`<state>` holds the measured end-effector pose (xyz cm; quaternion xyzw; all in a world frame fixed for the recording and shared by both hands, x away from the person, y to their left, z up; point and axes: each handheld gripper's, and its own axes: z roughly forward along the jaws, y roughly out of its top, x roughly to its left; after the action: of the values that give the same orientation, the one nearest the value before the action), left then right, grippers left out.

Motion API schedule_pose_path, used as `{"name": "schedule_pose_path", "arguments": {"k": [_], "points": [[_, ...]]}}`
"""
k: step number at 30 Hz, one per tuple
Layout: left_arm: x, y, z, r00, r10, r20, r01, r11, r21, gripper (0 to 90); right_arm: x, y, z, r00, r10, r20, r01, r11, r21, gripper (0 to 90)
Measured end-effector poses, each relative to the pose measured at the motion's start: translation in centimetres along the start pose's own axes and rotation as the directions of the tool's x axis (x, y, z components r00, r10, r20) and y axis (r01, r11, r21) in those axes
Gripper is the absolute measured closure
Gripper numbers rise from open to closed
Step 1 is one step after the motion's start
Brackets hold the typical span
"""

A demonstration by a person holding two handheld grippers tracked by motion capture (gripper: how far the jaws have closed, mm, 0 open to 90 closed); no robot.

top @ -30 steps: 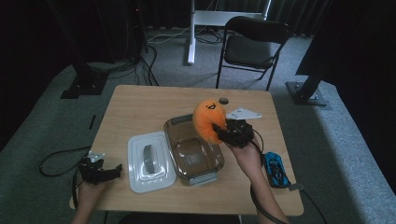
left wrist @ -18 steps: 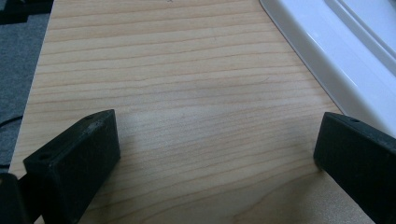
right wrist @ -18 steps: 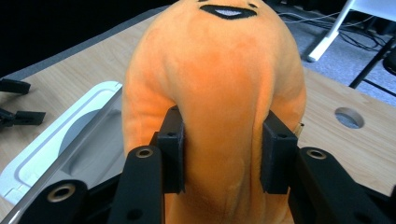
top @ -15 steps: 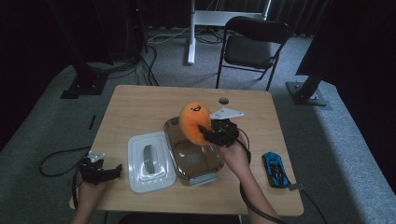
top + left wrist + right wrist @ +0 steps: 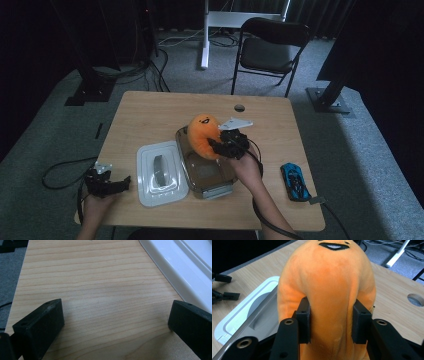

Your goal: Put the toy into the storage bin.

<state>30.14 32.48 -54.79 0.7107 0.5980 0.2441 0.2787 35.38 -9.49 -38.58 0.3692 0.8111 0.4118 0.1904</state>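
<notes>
right gripper [image 5: 216, 146] | clamps orange plush [image 5: 202, 135] | above glass dish [image 5: 210, 172]

A blue toy car [image 5: 294, 181] lies on the wooden table [image 5: 150, 117], near its right edge and well apart from the rest; a round cable hole [image 5: 239, 107] sits in the tabletop toward the far edge. Beyond the table — on the grey carpet — stands a black folding chair [image 5: 270, 47]; left of the chair rises a white desk leg [image 5: 205, 32]; cables [image 5: 150, 60] trail across the carpet past the table's far left corner.
</notes>
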Motion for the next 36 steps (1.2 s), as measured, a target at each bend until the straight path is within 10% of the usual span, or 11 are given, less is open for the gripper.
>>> {"name": "schedule_pose_path", "arguments": {"k": [18,36], "points": [[0.0,0.0,0.0,1.0000,0.000,0.000,0.000,1.0000,0.001,0.7,0.2,-0.9,1.7,0.9996,-0.002,-0.029,0.005,0.997,0.077,57.6],[0.0,0.0,0.0,1.0000,0.001,0.001,-0.001,1.0000,0.000,0.7,0.1,-1.2,3.3,0.9944,0.028,-0.102,-0.010,0.985,0.175,34.2]]}}
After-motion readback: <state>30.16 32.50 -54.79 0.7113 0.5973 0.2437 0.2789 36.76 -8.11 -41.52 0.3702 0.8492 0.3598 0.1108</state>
